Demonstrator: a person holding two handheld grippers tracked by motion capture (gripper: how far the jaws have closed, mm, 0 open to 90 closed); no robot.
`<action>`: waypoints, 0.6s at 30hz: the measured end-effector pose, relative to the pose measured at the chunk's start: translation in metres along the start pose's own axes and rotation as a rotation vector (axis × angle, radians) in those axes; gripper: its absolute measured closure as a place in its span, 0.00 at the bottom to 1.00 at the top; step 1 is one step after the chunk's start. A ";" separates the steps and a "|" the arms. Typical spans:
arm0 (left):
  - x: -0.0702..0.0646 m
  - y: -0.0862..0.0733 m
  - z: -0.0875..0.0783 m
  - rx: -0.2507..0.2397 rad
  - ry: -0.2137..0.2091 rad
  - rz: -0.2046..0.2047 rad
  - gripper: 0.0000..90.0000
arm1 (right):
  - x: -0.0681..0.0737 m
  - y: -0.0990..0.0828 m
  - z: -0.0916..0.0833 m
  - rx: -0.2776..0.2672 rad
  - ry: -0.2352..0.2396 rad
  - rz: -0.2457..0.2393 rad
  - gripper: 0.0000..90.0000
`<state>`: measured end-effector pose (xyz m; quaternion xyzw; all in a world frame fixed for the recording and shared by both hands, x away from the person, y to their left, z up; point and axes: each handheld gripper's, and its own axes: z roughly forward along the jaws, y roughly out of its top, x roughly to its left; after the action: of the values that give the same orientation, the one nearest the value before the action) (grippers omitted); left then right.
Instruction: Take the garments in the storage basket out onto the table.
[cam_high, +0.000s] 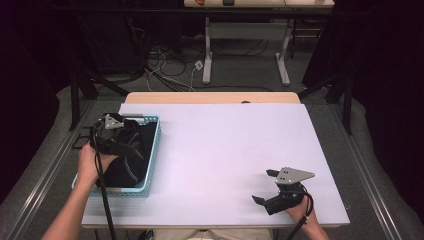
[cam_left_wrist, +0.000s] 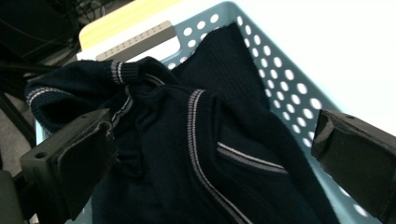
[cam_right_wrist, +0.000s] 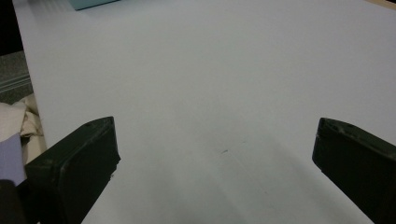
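Dark navy knit sweater (cam_left_wrist: 196, 154) with pale stripe trim sits bunched inside the blue perforated basket (cam_high: 154, 150); nothing lifted yet, so I judge we're at the start. My left gripper (cam_high: 112, 137) hovers over the basket, fingers wide open, holding nothing. Right gripper (cam_high: 272, 187), well right of the basket on the white bench (cam_high: 225, 150), fingers open, empty.

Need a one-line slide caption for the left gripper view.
Open left gripper poised over a dark navy sweater with grey stripes, heaped in a perforated light-blue basket.
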<state>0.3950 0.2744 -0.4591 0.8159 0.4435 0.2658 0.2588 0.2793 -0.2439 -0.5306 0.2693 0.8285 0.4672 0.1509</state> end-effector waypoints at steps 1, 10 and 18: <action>0.000 0.000 0.004 0.015 -0.005 -0.009 0.00 | 0.000 0.000 0.000 0.000 0.001 0.002 0.00; 0.009 0.000 0.036 0.149 -0.013 -0.046 0.00 | 0.001 0.000 0.000 0.007 0.002 0.007 0.00; 0.017 -0.001 0.055 0.239 -0.024 -0.089 0.00 | 0.000 0.000 0.000 0.023 0.006 0.000 0.00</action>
<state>0.4388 0.2789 -0.4966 0.8236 0.5047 0.1893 0.1764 0.2795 -0.2442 -0.5307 0.2696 0.8342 0.4585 0.1454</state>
